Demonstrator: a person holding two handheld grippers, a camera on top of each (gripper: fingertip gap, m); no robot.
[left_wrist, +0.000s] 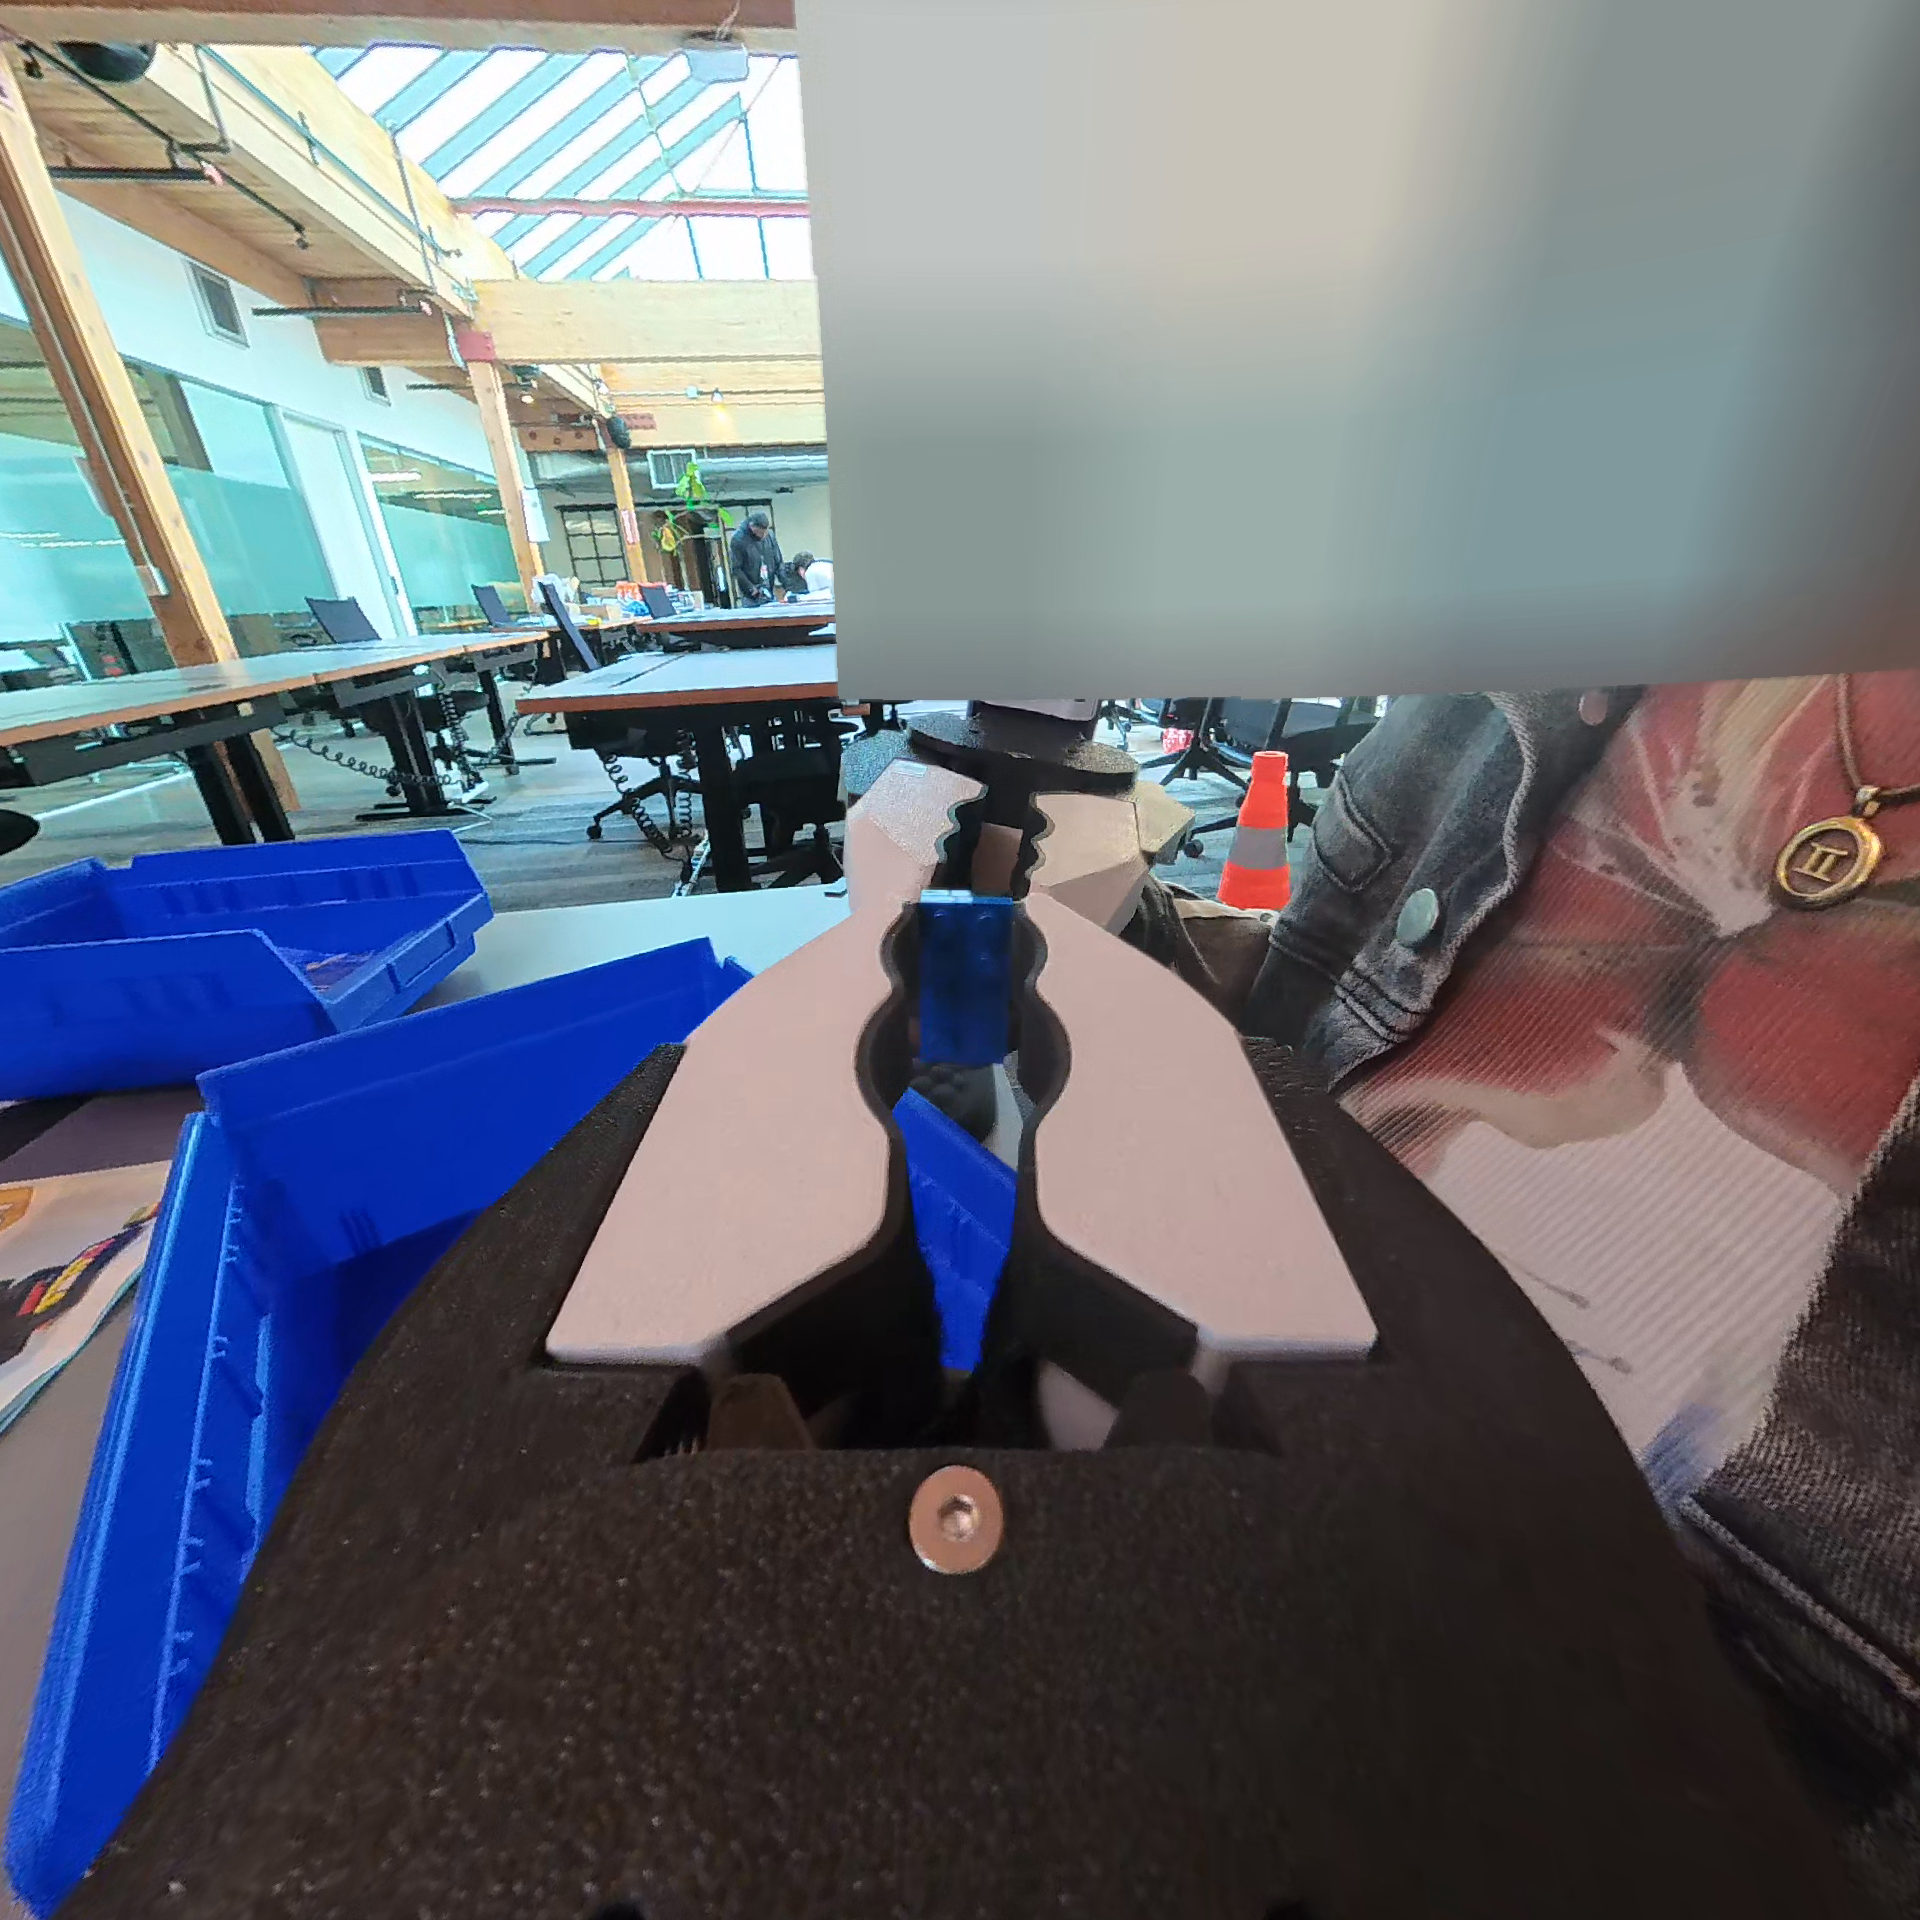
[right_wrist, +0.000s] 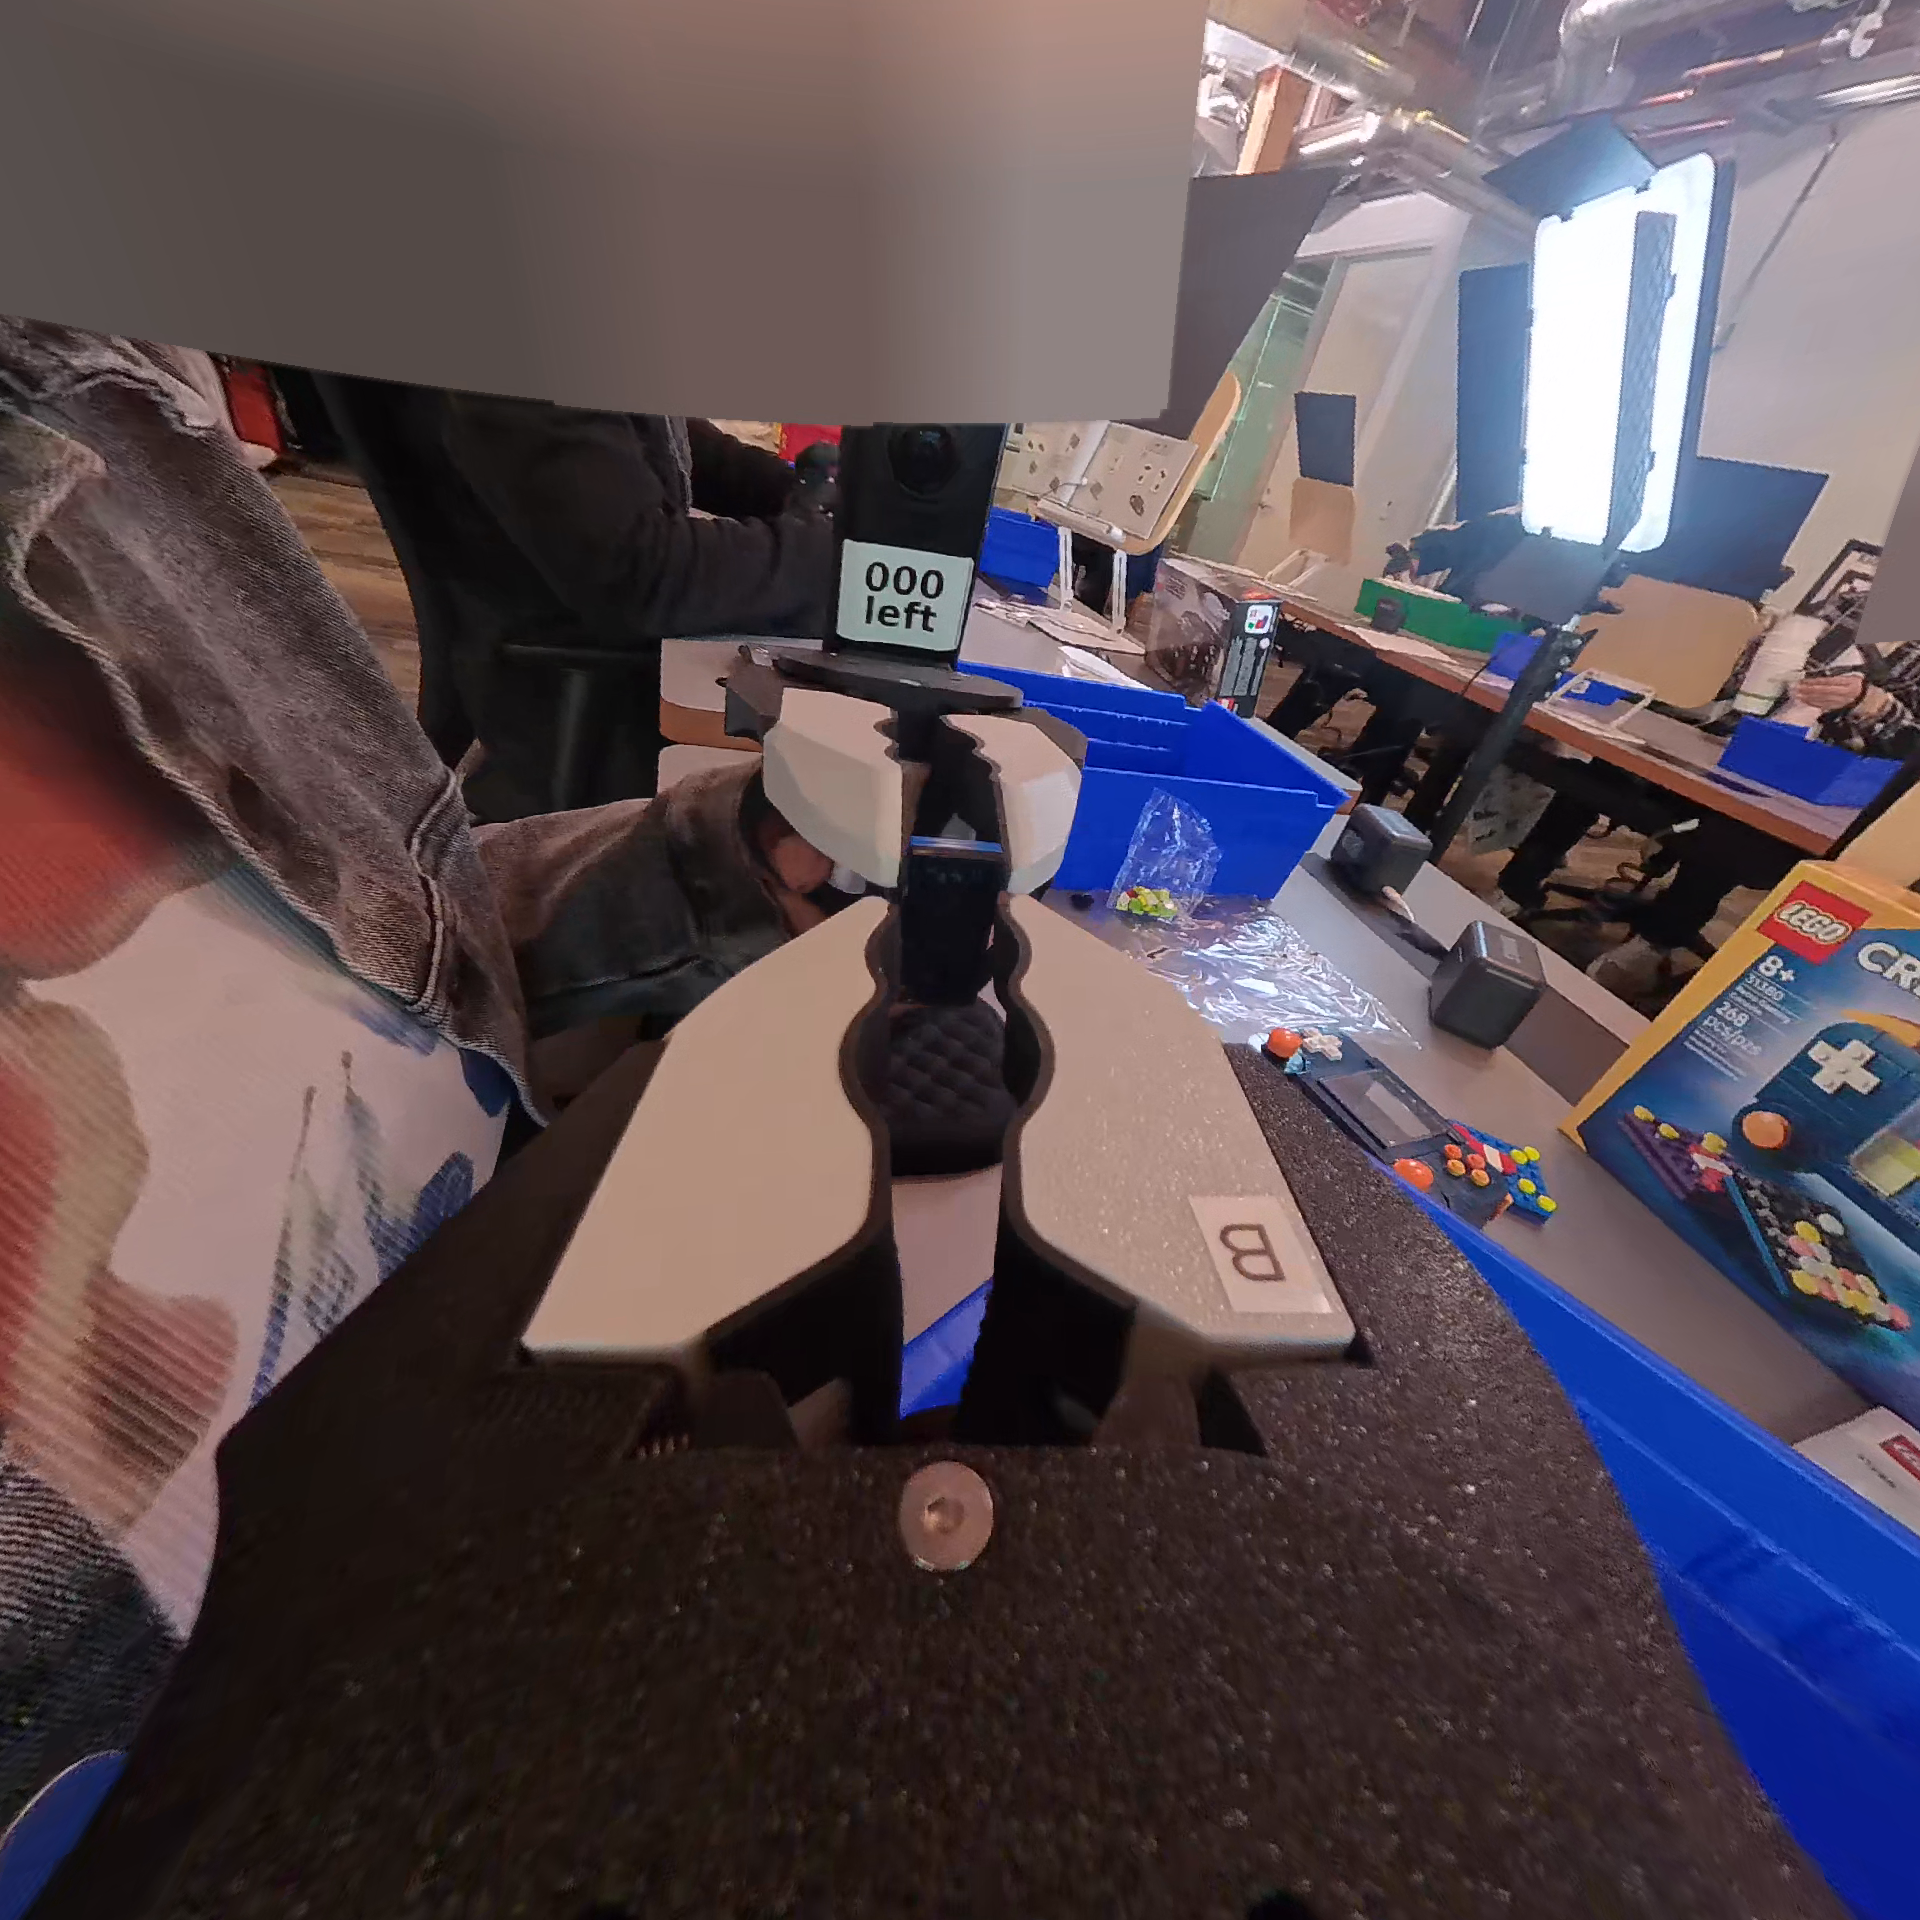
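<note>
My left gripper (left_wrist: 961, 935) is shut on a blue studded brick plate (left_wrist: 961, 987) held upright between its fingertips. My right gripper (left_wrist: 992, 842) faces it tip to tip just beyond. In the right wrist view, my right gripper (right_wrist: 948, 904) is shut on a dark blue brick piece (right_wrist: 945, 914), and the left gripper (right_wrist: 940, 800) meets it from the far side. I cannot tell whether both hold one piece or two joined pieces. Both grippers are held up in front of a person in a denim jacket (left_wrist: 1455, 914).
Blue bins (left_wrist: 343, 1122) lie below and left, with a booklet (left_wrist: 62, 1299) beside them. To the right on the grey table (right_wrist: 1621, 1278) are a small brick model (right_wrist: 1403, 1132), a toy box (right_wrist: 1787, 1143), a clear bag (right_wrist: 1164, 862), two black cubes (right_wrist: 1486, 982) and another blue bin (right_wrist: 1195, 790). Left and right tips are no more than a few centimetres apart.
</note>
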